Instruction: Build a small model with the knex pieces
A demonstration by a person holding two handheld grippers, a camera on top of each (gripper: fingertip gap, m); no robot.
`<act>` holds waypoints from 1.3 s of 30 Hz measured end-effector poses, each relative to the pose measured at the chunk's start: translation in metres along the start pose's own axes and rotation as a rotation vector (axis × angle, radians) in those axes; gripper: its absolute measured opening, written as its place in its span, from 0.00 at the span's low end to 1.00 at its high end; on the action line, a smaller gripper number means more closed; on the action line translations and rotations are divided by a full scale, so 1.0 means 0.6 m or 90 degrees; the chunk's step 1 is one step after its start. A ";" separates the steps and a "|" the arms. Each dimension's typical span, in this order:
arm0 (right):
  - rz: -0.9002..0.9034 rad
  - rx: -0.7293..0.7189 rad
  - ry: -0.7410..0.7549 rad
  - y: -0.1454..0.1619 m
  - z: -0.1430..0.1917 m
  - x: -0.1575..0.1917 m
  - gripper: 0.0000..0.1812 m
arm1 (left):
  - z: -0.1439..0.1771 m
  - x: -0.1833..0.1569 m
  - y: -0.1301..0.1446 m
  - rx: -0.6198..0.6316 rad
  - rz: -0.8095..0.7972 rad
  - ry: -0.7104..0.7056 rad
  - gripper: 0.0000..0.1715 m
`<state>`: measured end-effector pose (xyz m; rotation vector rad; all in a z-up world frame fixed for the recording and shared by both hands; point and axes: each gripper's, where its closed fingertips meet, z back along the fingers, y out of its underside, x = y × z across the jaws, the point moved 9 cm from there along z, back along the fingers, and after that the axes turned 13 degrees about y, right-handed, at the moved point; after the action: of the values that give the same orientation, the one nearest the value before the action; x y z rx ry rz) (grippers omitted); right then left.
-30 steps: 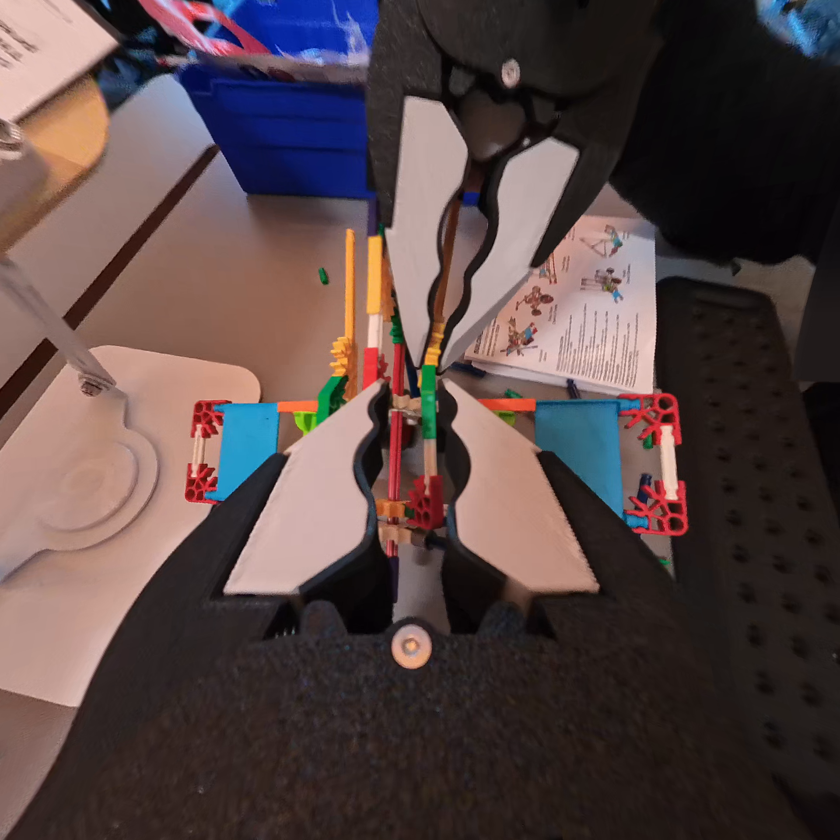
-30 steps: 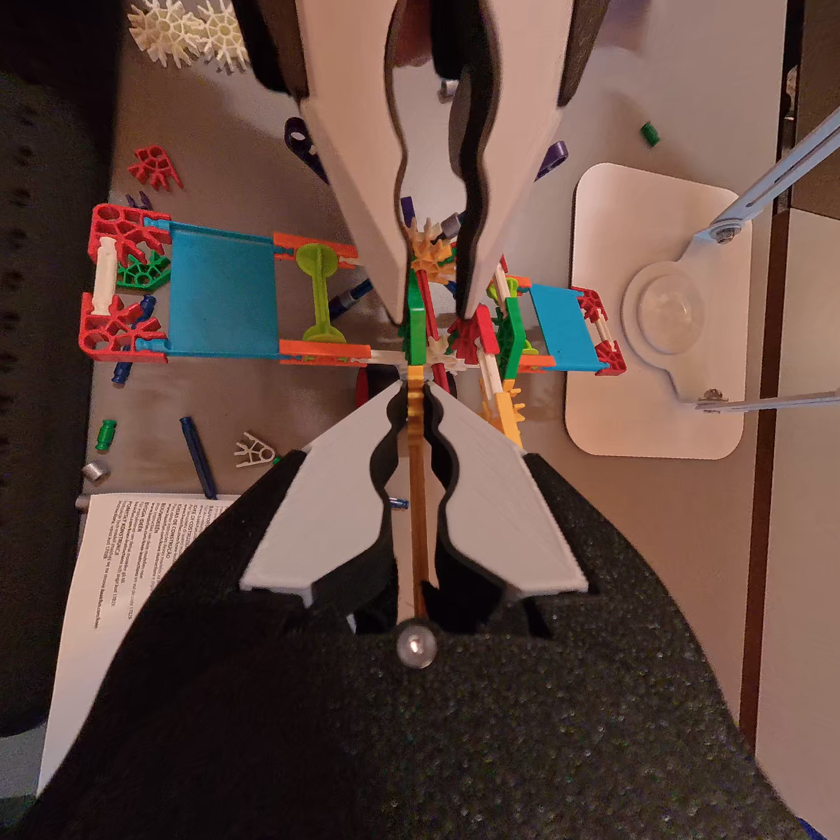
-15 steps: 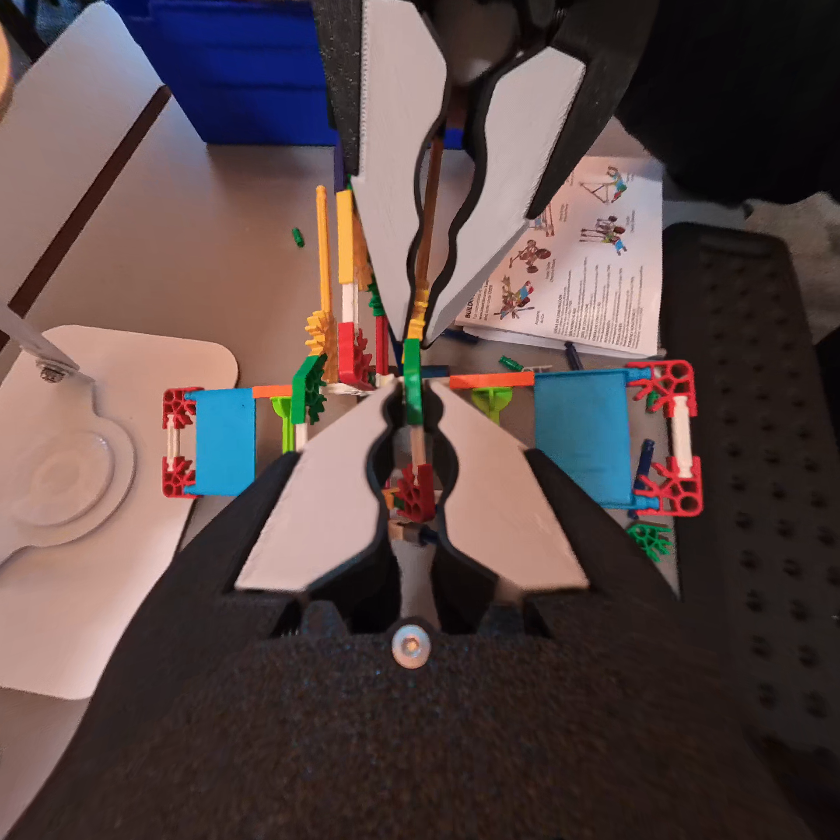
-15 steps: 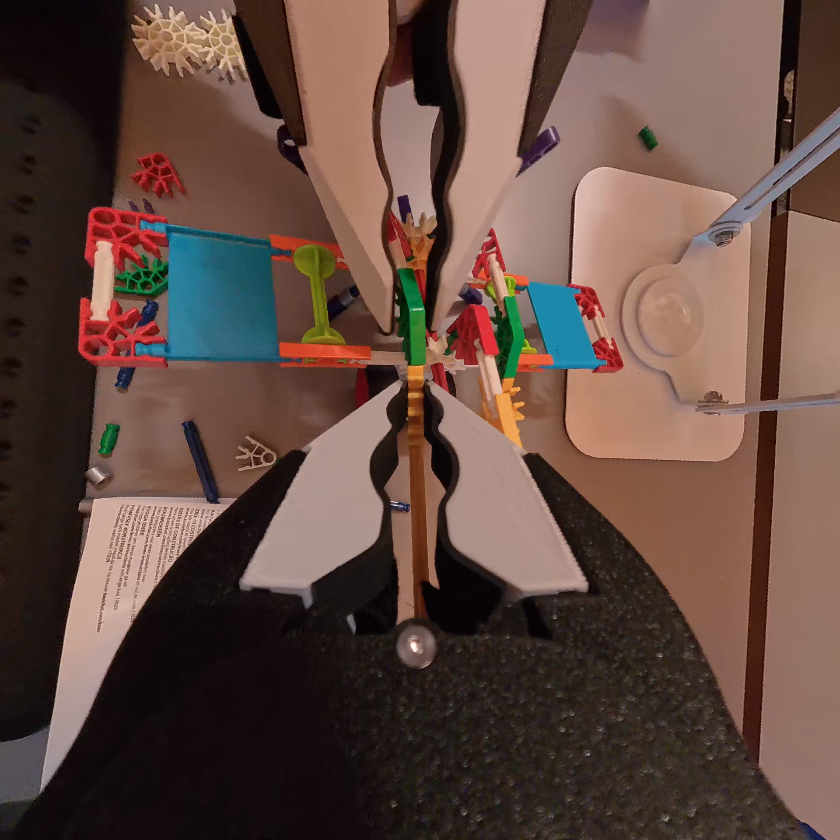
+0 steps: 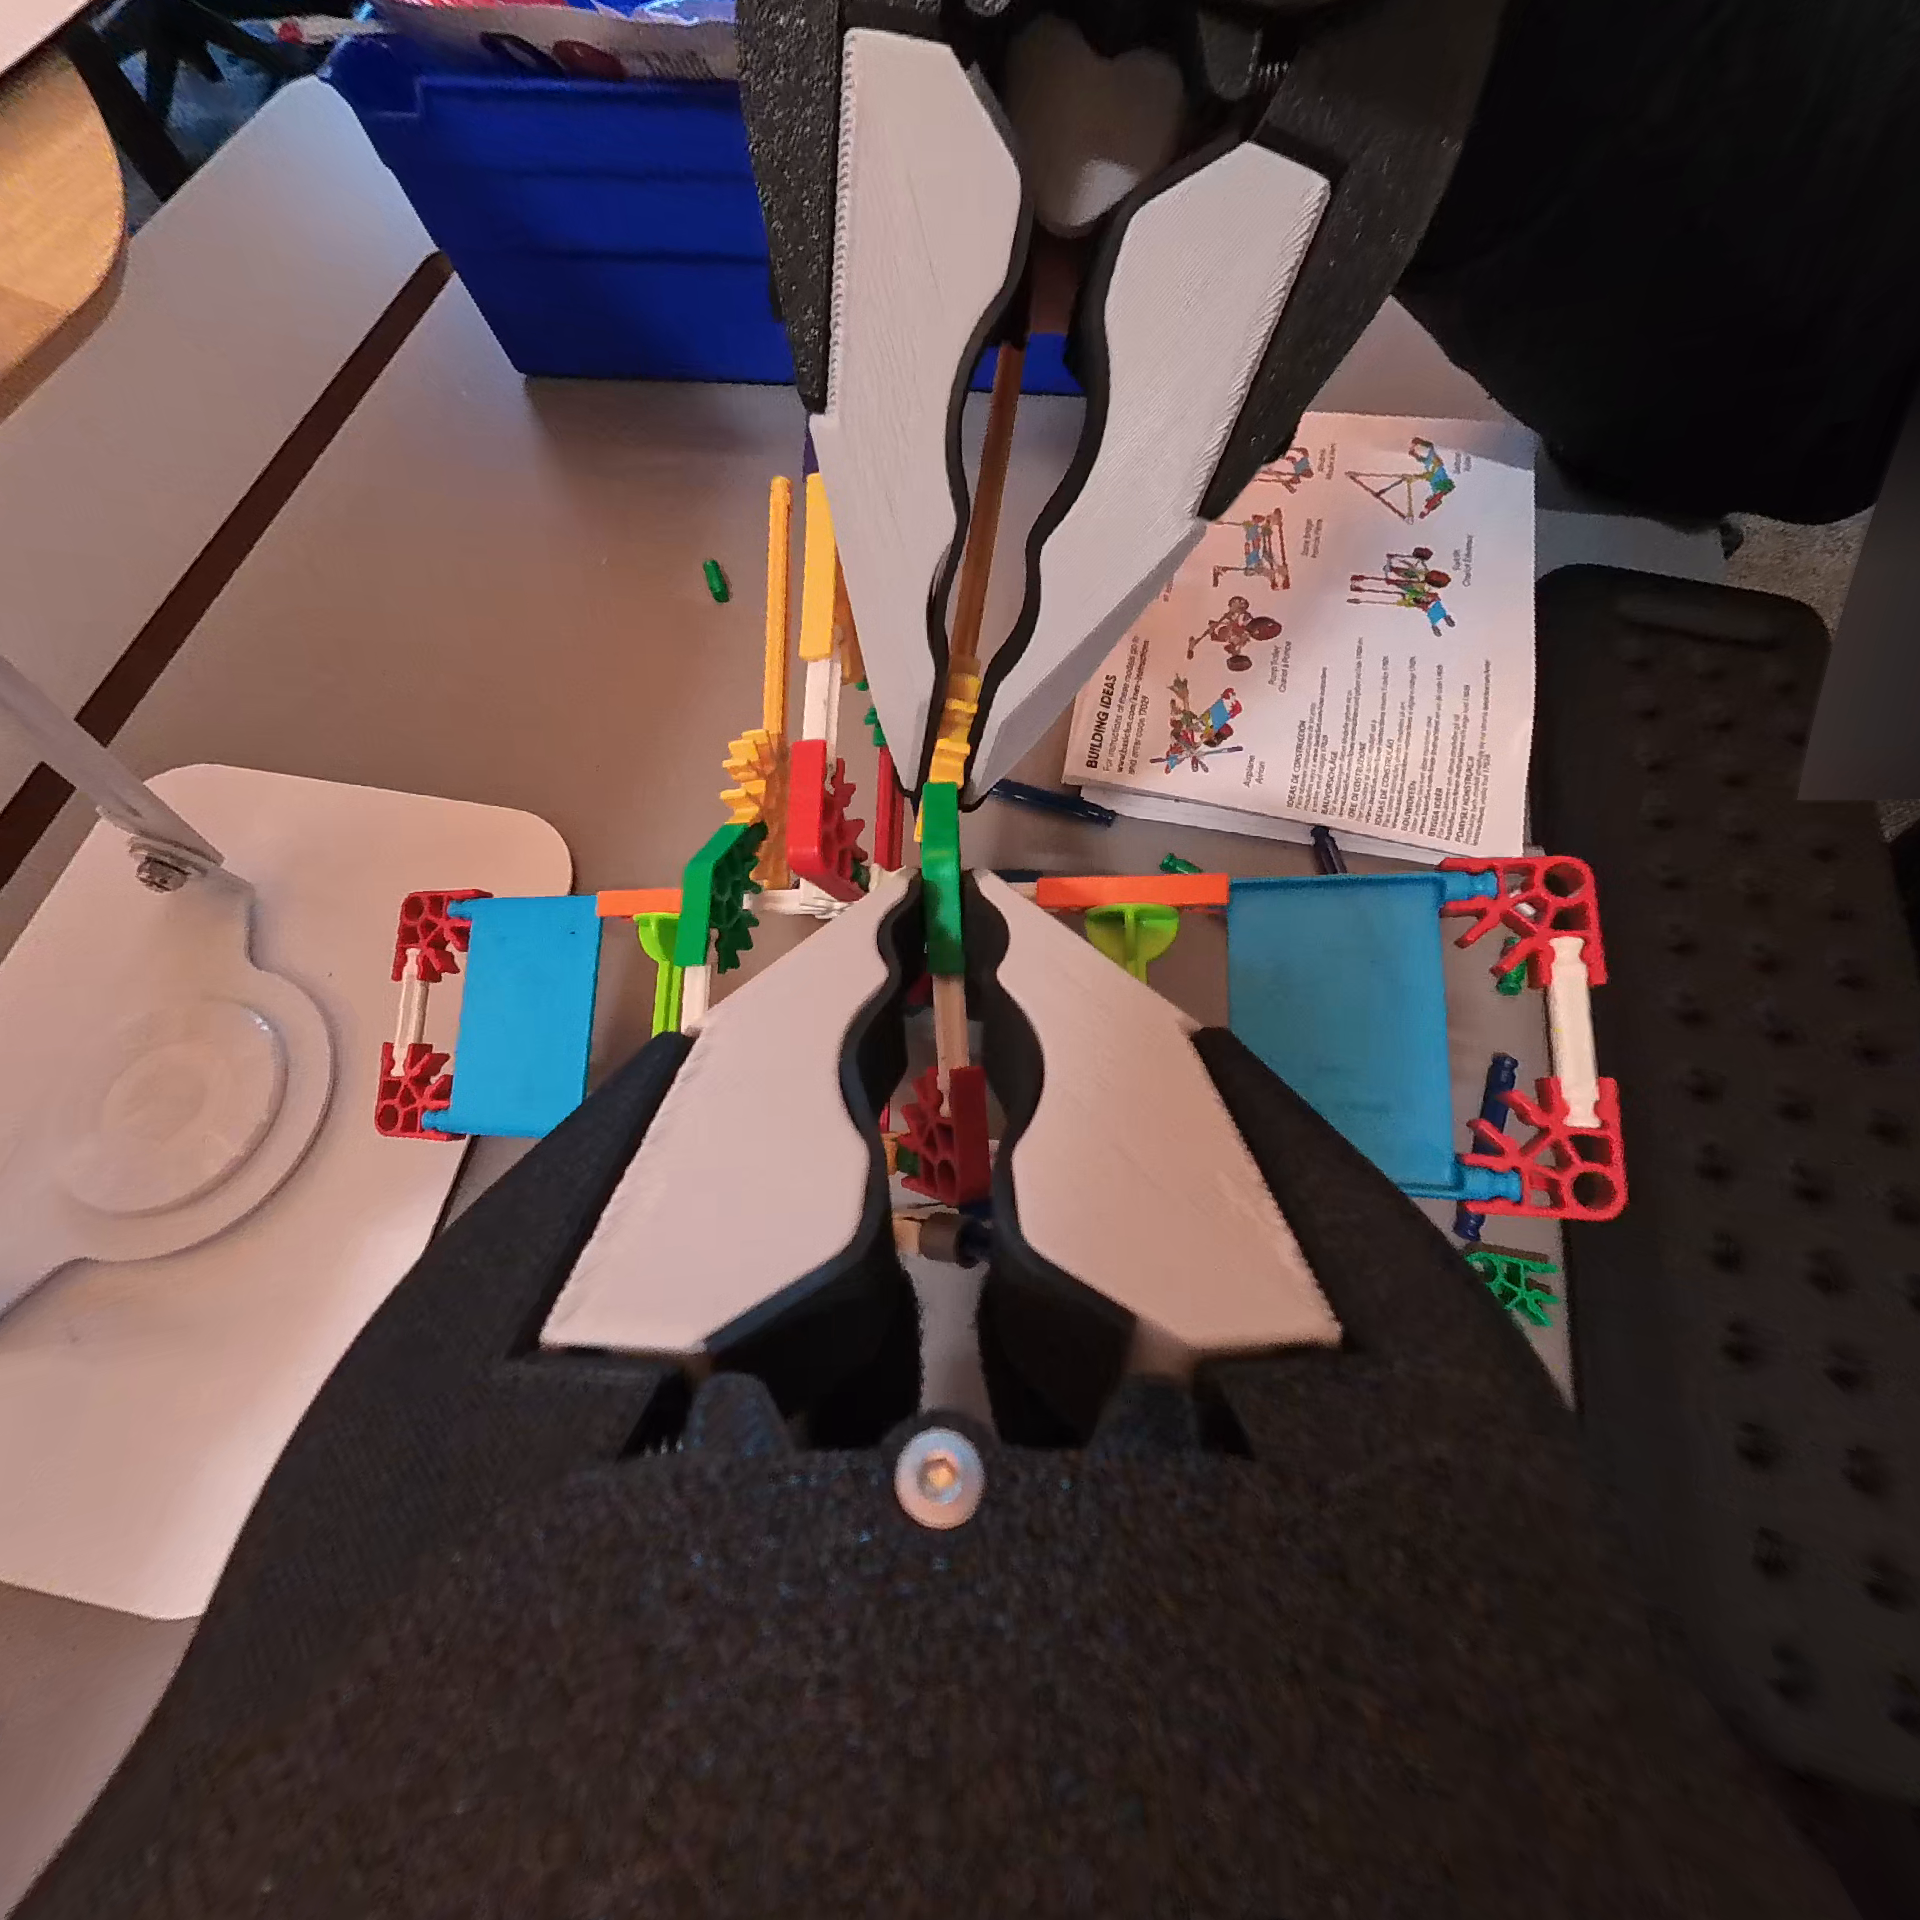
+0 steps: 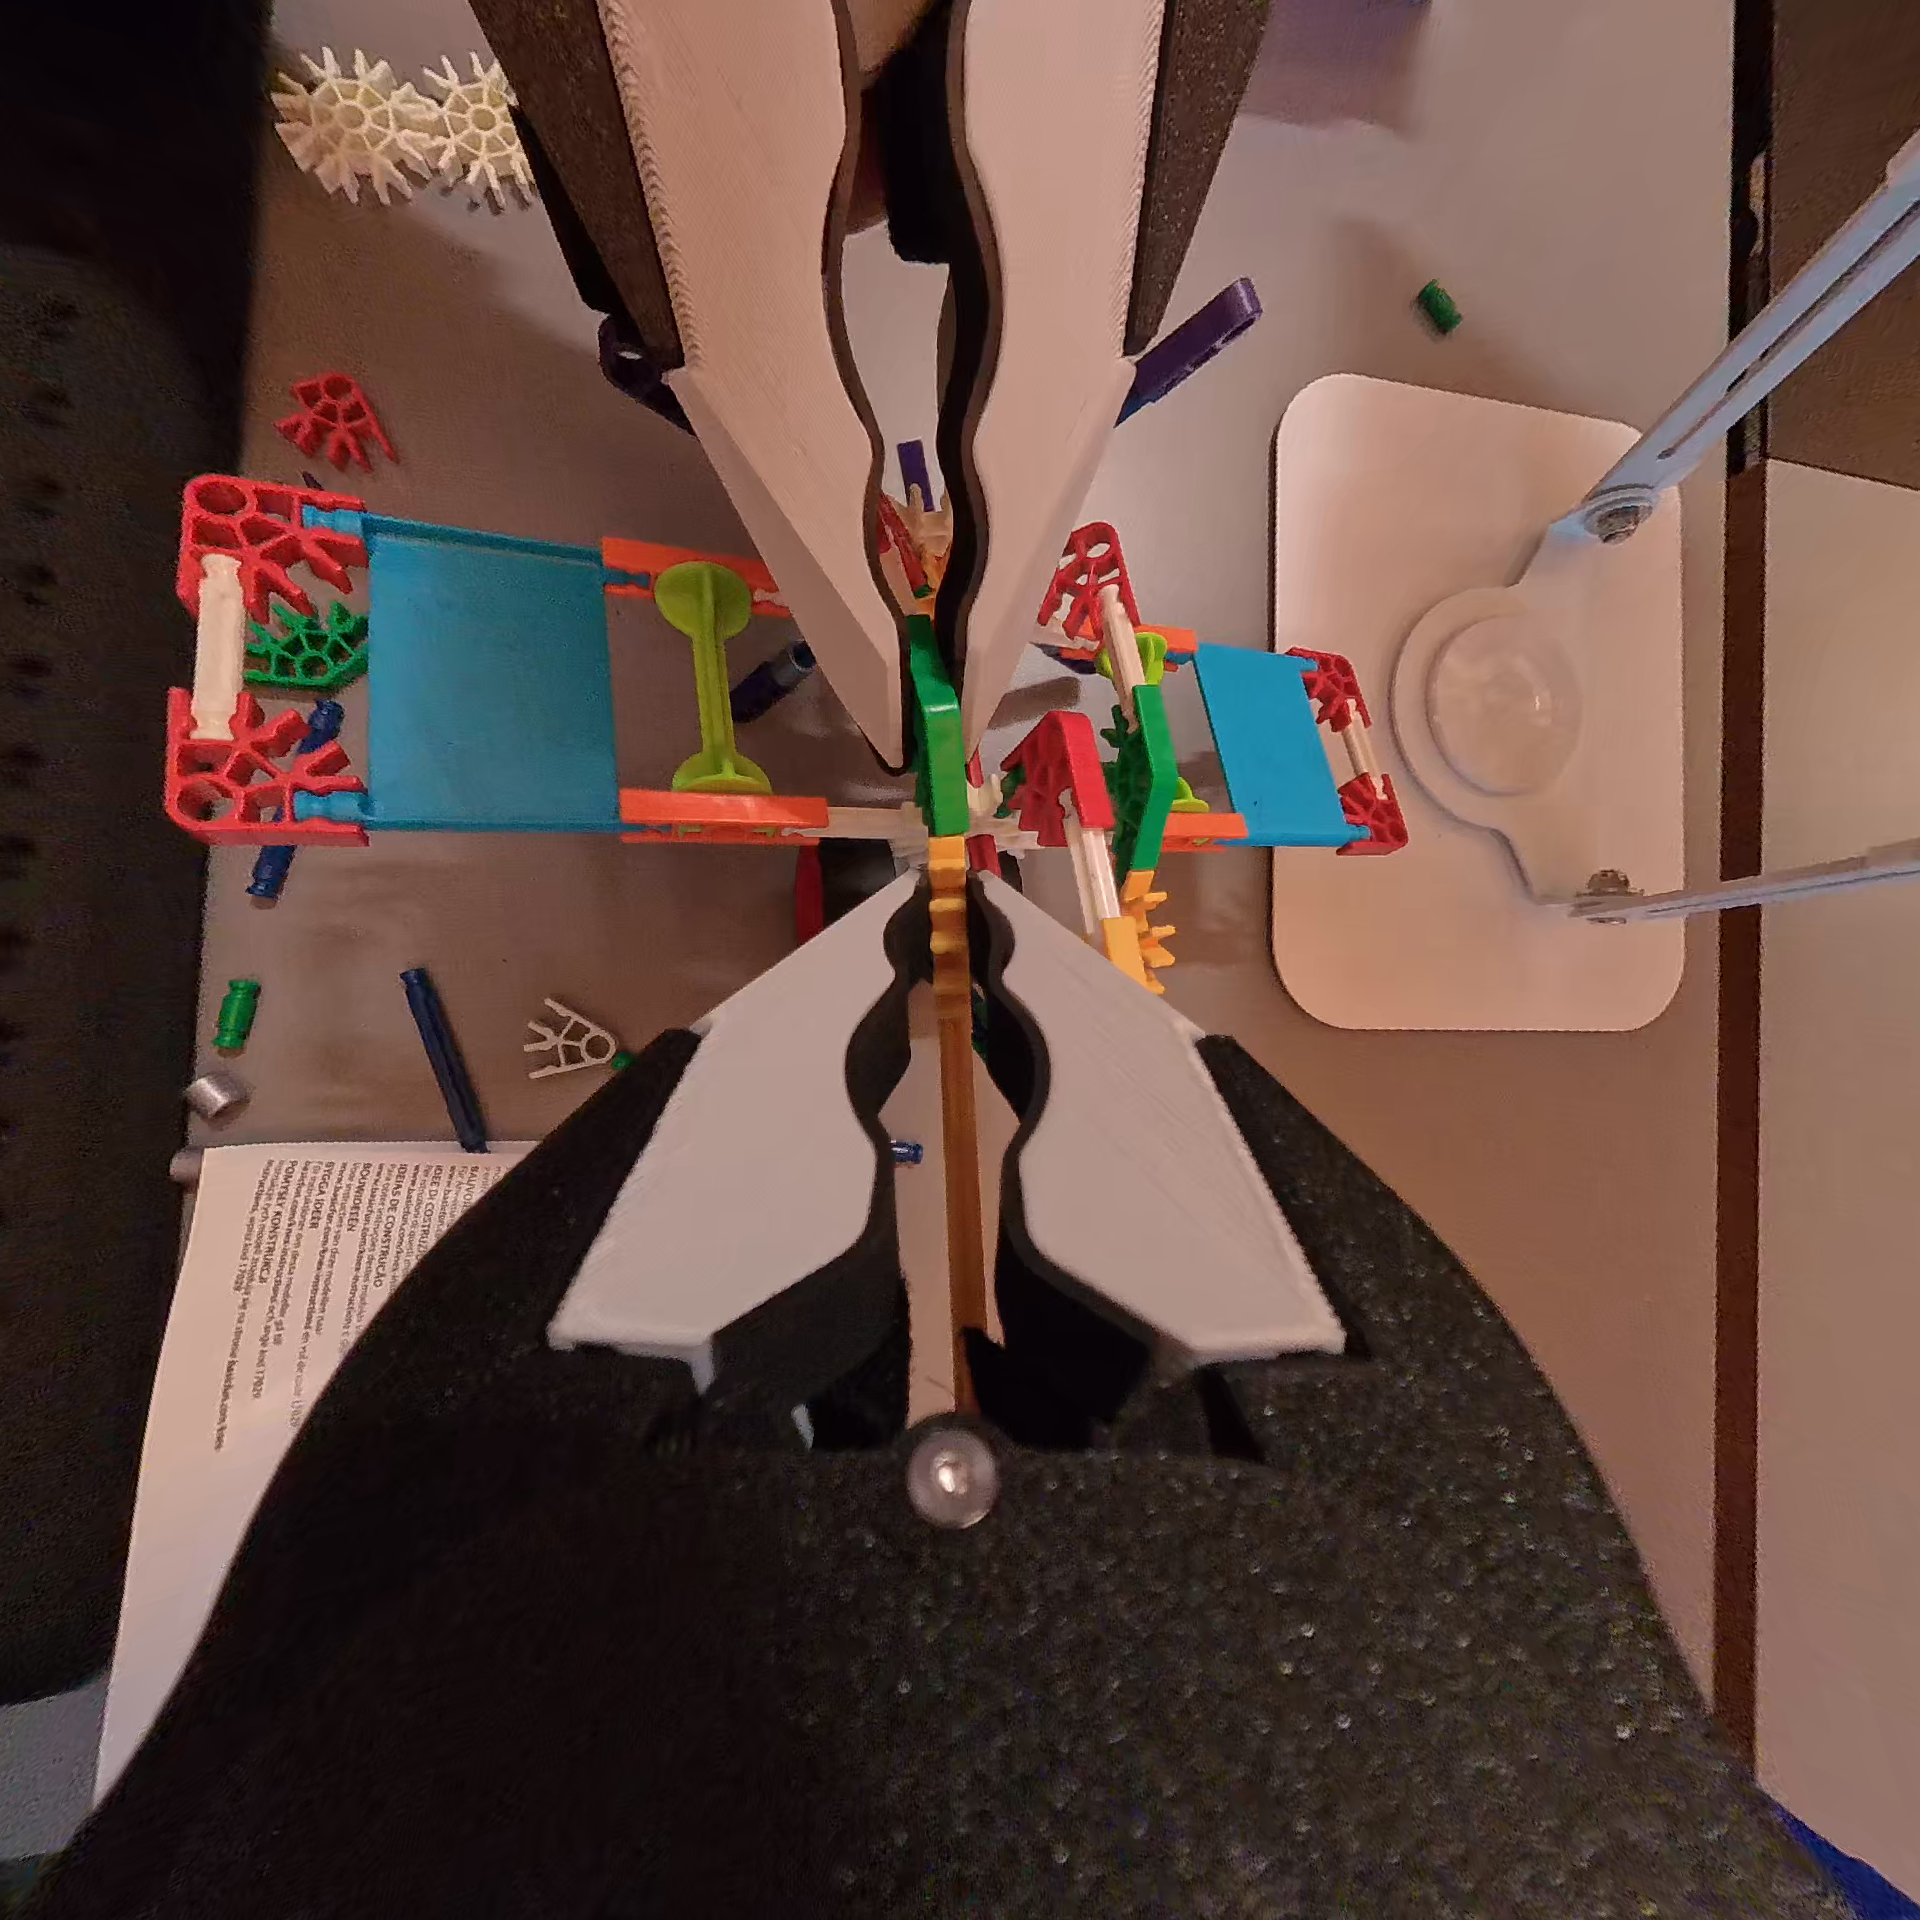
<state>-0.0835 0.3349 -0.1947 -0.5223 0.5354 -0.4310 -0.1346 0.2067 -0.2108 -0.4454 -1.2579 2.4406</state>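
Both grippers: black grainy foam-textured bodies, pale grey ribbed fingers (image 5: pixel 727 1122) with wavy black inner edges, silver hex screw (image 5: pixel 938 1473) centred behind them.

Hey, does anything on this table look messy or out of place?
Yes: loose pieces lie scattered around the model, including a red connector, a dark blue rod and a green connector.

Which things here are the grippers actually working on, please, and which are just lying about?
In use: left gripper, shut on the green connector; right gripper, shut on the yellow rod; the toy model.
Lying about: leaflet, blue bin, white connectors, loose red connector, dark blue rod, white stand base.
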 end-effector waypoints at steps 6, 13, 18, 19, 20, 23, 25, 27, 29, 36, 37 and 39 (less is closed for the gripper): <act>-0.033 -0.005 0.001 0.002 -0.004 -0.009 0.03 | 0.001 0.002 -0.002 0.003 -0.006 -0.032 0.03; -0.069 -0.019 0.066 -0.005 -0.007 -0.028 0.03 | 0.008 0.013 -0.009 -0.020 0.003 -0.120 0.02; -0.067 -0.019 0.084 -0.006 -0.016 -0.029 0.03 | 0.009 0.013 -0.007 0.006 -0.015 -0.151 0.02; -0.055 -0.021 0.087 -0.006 -0.018 -0.027 0.04 | 0.008 0.012 -0.007 0.014 -0.025 -0.154 0.02; -0.032 -0.025 0.090 -0.005 -0.018 -0.024 0.04 | 0.007 0.009 -0.007 0.030 -0.044 -0.152 0.02; -0.002 -0.036 0.091 -0.005 -0.019 -0.018 0.05 | 0.007 0.003 -0.011 0.037 -0.068 -0.145 0.02; 0.026 -0.033 0.083 -0.002 -0.018 -0.012 0.08 | 0.005 0.001 -0.008 0.044 -0.085 -0.131 0.02; 0.050 -0.027 0.094 -0.003 -0.020 -0.009 0.07 | 0.005 0.001 -0.007 0.034 -0.078 -0.117 0.02; 0.065 -0.017 0.105 -0.004 -0.023 -0.007 0.04 | 0.004 0.001 -0.005 0.035 -0.090 -0.115 0.03; 0.026 -0.003 0.105 -0.011 -0.029 -0.007 0.02 | 0.005 0.003 -0.010 0.021 -0.093 -0.130 0.04; 0.013 -0.005 0.107 -0.012 -0.030 -0.007 0.02 | 0.005 0.003 -0.012 0.026 -0.096 -0.143 0.04; -0.007 0.005 0.116 -0.012 -0.036 -0.006 0.02 | 0.001 0.002 -0.011 0.048 -0.098 -0.161 0.04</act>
<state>-0.1008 0.3235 -0.2051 -0.4808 0.7063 -0.4939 -0.1351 0.2102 -0.2050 -0.0177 -1.2401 2.4578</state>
